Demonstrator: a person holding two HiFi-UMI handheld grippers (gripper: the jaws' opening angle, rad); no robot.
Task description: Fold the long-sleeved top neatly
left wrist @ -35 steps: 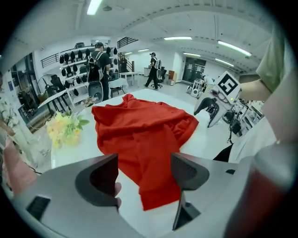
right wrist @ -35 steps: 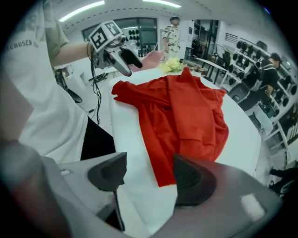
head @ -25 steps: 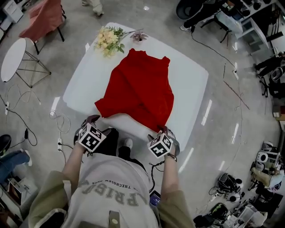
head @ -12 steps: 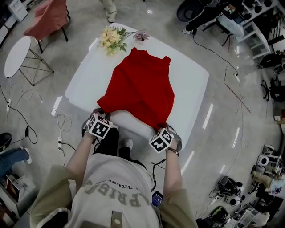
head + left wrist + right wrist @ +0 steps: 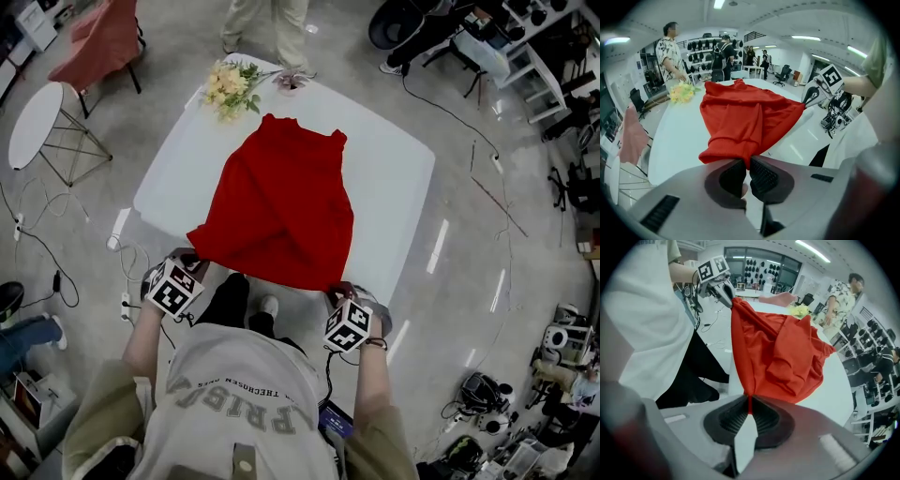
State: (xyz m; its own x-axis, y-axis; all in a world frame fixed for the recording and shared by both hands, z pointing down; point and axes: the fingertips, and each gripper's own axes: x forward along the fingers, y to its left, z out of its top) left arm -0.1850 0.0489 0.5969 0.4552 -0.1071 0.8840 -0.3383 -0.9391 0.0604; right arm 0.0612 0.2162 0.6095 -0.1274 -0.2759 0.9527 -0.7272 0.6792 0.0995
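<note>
A: Two grippers on the garment, then. What has each one got?

B: The left gripper (image 5: 746, 161) has its jaws brought together on the ribbed hem at the near left corner of the long-sleeved top (image 5: 277, 211). The red cloth bunches right at the pad tips.

A: And the other one?

B: The right gripper (image 5: 749, 404) is closing its jaws. A thin fold of the red cloth runs between its pads, and they already pinch it at the near right corner.

A: Where does the top lie?

B: It lies on the white table (image 5: 398, 178), lengthwise, with the neckline at the far end and the hem along the near edge. The hem runs between the two grippers, and both held corners are raised off the tabletop. Loose folds cross the body of the top. Neither gripper view makes clear which of them are sleeves.

A: Anything else near it?

B: A bunch of yellow flowers (image 5: 228, 84) lies at the far left corner of the table, just beyond the neckline and apart from it. A bystander (image 5: 272, 28) stands at the far edge. A small round side table (image 5: 33, 122) stands on the floor well off to the left.

A: And the one who holds the tools?

B: That person stands at the near edge, with both grippers pointing steeply down at the hem.
</note>
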